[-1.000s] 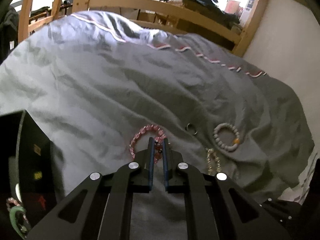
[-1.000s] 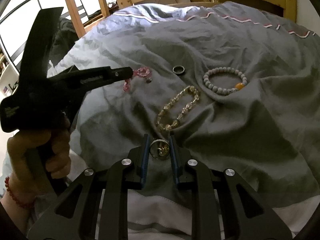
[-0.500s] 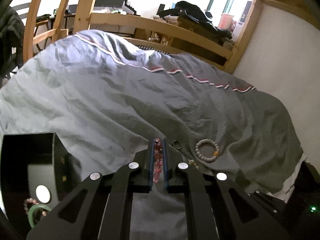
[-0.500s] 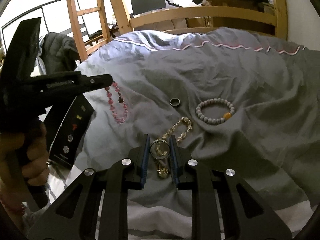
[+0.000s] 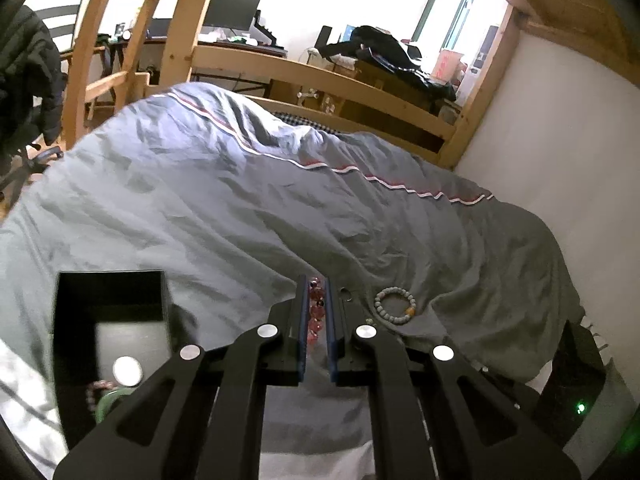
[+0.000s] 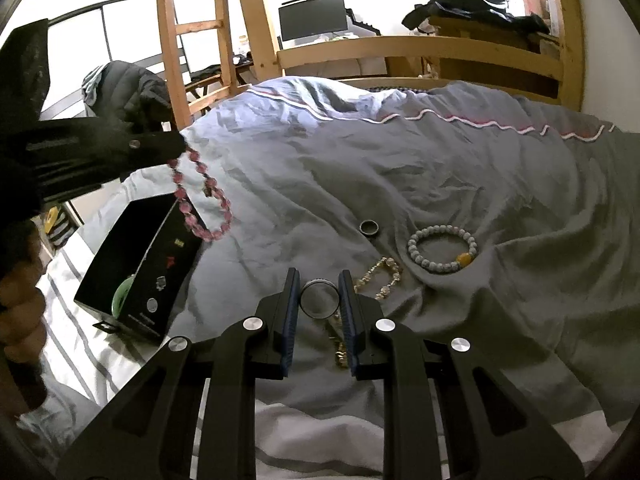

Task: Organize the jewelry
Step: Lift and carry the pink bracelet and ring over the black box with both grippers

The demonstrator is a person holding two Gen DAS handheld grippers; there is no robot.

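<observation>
A pink bead bracelet (image 6: 202, 200) hangs in the air at the left of the right wrist view, pinched at its top by the closed jaws of the left gripper (image 6: 176, 148), which reaches in from the left edge with the person's hand (image 6: 20, 312) below it. The loop dangles over the far top edge of an open black box (image 6: 140, 272) standing on the bed at the lower left of that frame, with a green bangle (image 6: 120, 296) showing inside. In the left wrist view the same pink beads (image 5: 315, 312) sit between the blue pads of the left gripper (image 5: 316, 284), and the box (image 5: 108, 312) lies at the lower left, holding the green bangle (image 5: 105, 404), a small white disc (image 5: 127, 370) and a few pale pink beads.

The right gripper (image 6: 319, 280), low in the centre of its own view, has its jaws closed on a silver ring (image 6: 319, 299), held upright and facing the camera. Just beyond it, a gold bracelet (image 6: 380, 276) lies on the grey duvet (image 6: 400, 168), partly hidden by the right finger. A dark ring (image 6: 368, 227) rests further up the duvet, and a grey bead bracelet with one orange bead (image 6: 442, 249) lies to its right, apart from both. The left wrist view shows that grey bracelet (image 5: 395, 305) to the right of its fingers, with the dark ring (image 5: 345, 293) beside it.

A wooden bed frame (image 6: 420, 52) and a monitor (image 6: 312, 20) fill the top of the frame.
</observation>
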